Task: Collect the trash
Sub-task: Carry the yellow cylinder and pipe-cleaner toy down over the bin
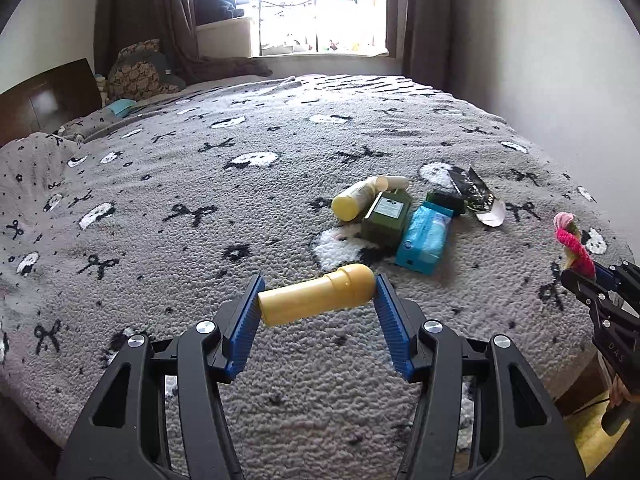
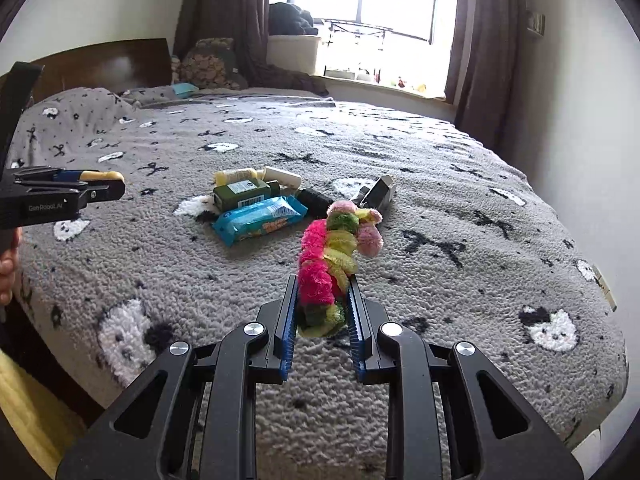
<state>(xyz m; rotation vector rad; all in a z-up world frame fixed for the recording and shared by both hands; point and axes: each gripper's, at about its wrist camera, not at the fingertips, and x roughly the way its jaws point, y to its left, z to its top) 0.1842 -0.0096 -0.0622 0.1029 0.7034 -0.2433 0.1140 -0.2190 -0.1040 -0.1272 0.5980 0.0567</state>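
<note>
The left gripper [image 1: 316,300] holds a yellow plastic bottle [image 1: 318,298] crosswise, its 2 blue ribbed pads pressing on the bottle's 2 ends, above the near part of the bed [image 1: 200,200]. The bottle lies roughly level, its rounded cap toward the right pad.

The right gripper [image 2: 323,304] is closed on a fuzzy multicoloured pom-pom string [image 2: 332,264], pink, yellow and green, which sticks up and forward from between the pads. In the left wrist view this gripper [image 1: 592,284] shows at the right edge of the bed with the pink end of the string [image 1: 572,240] rising from it.

On the grey fleece blanket [image 2: 440,200], patterned with black bows and white animal faces, a cluster of items lies toward the middle of the bed, nearer the right side: a pale yellow bottle [image 1: 354,198], a dark green box [image 1: 386,216], a blue tissue pack [image 1: 426,238], a small black item [image 1: 446,200] and a torn dark foil wrapper [image 1: 478,196]. The green box touches the yellow bottle and the blue pack.

Pillows [image 1: 136,70] sit at the far left corner beside the wooden headboard [image 1: 48,92]. Brown curtains [image 1: 424,12] frame a bright window [image 1: 292,0] beyond the far edge.
</note>
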